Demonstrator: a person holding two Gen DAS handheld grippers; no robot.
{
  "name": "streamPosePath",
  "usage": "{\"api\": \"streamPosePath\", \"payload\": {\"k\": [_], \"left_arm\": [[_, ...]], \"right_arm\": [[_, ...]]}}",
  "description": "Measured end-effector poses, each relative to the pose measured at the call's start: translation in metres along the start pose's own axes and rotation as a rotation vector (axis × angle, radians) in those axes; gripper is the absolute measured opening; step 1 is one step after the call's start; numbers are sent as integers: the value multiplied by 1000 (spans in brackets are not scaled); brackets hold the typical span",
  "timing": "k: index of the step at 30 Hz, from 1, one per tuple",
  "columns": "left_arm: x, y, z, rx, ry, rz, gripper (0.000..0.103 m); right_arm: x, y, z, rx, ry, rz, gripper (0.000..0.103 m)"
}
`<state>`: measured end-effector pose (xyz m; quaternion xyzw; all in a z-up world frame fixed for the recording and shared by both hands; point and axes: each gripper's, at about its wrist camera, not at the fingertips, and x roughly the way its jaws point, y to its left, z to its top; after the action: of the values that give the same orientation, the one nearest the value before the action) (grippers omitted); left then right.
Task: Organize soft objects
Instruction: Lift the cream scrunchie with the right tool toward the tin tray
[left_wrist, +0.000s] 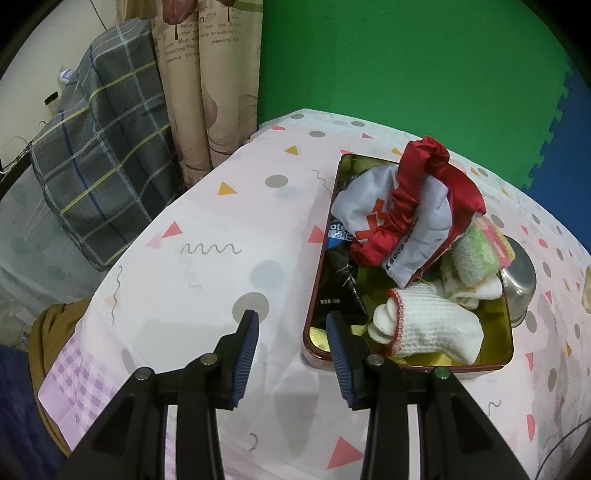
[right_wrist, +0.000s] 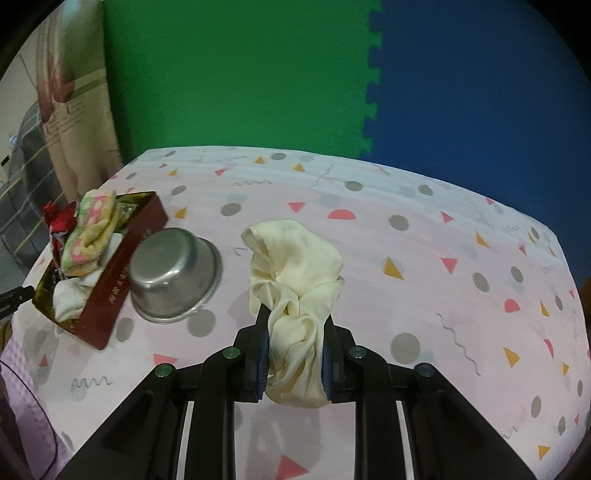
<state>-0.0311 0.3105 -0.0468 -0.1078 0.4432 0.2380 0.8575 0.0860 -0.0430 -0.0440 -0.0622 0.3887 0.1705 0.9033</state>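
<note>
A red tin box (left_wrist: 314, 291) stands on the table and holds a grey-and-red pouch (left_wrist: 399, 218), a green-pink towel (left_wrist: 476, 254), a white sock (left_wrist: 432, 328) and dark packets (left_wrist: 340, 291). My left gripper (left_wrist: 293, 332) is open and empty, just left of the box's near corner. My right gripper (right_wrist: 295, 332) is shut on a cream silk cloth (right_wrist: 295, 266), held above the table to the right of the box (right_wrist: 114, 280).
An upturned steel bowl (right_wrist: 173, 273) sits beside the box, also at the right in the left wrist view (left_wrist: 521, 277). The table has a pink patterned cloth (right_wrist: 424, 280). A plaid cushion (left_wrist: 99, 162) and curtain (left_wrist: 210, 85) lie beyond the left edge.
</note>
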Motion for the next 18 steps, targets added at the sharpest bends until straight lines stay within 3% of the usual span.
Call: {"api": "streamPosePath", "payload": {"k": [18], "left_arm": [[2, 10, 1, -41, 5, 11, 39]], "right_arm": [[-4, 56, 16, -86, -18, 93, 22]]}}
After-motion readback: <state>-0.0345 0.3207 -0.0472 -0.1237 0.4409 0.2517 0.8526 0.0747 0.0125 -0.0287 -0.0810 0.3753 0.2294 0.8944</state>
